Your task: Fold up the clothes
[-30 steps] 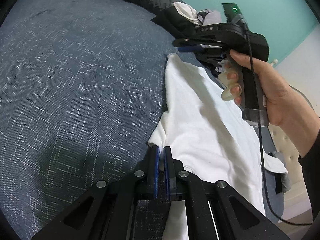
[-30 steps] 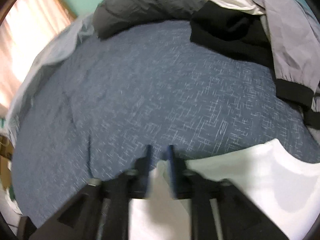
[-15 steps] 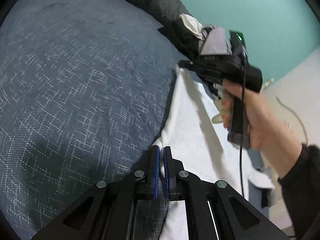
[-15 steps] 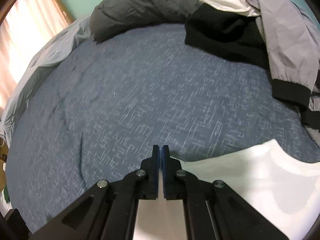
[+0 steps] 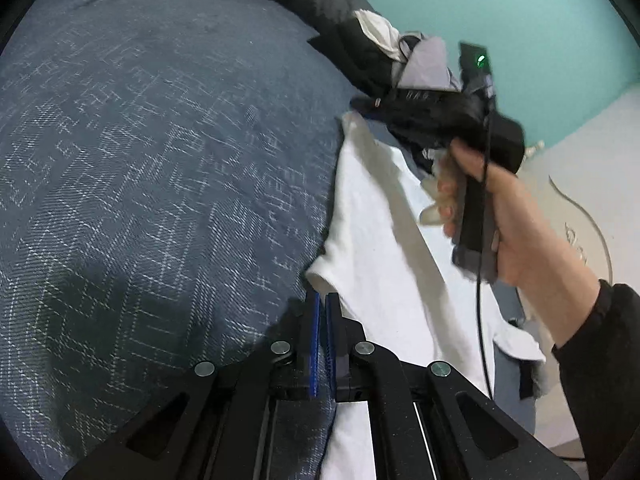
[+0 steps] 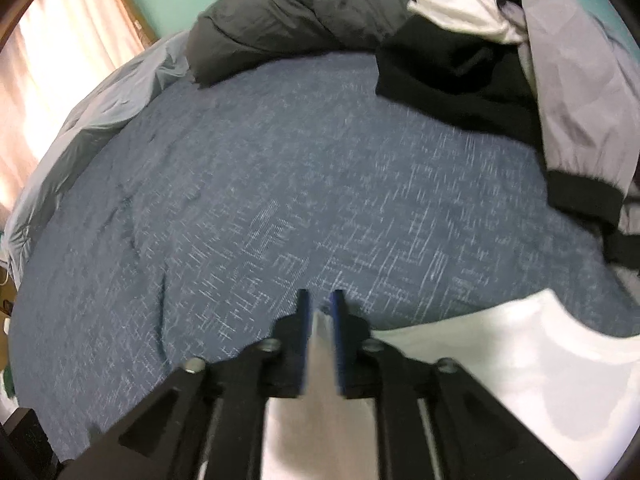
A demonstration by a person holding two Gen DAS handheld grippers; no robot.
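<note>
blue bedspread underneath; left gripper tilts down, clamped on the white shirt; right gripper opening, shirt edge between its jaws.

The left gripper pinches the white shirt's edge on the blue bedspread.

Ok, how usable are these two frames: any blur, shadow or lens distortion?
Left wrist view: strong fisheye bend, dark corners, the right gripper and hand motion-smeared, a shadow on the blue bedspread. Right wrist view: softly blurred all over, the window blown out.
</note>
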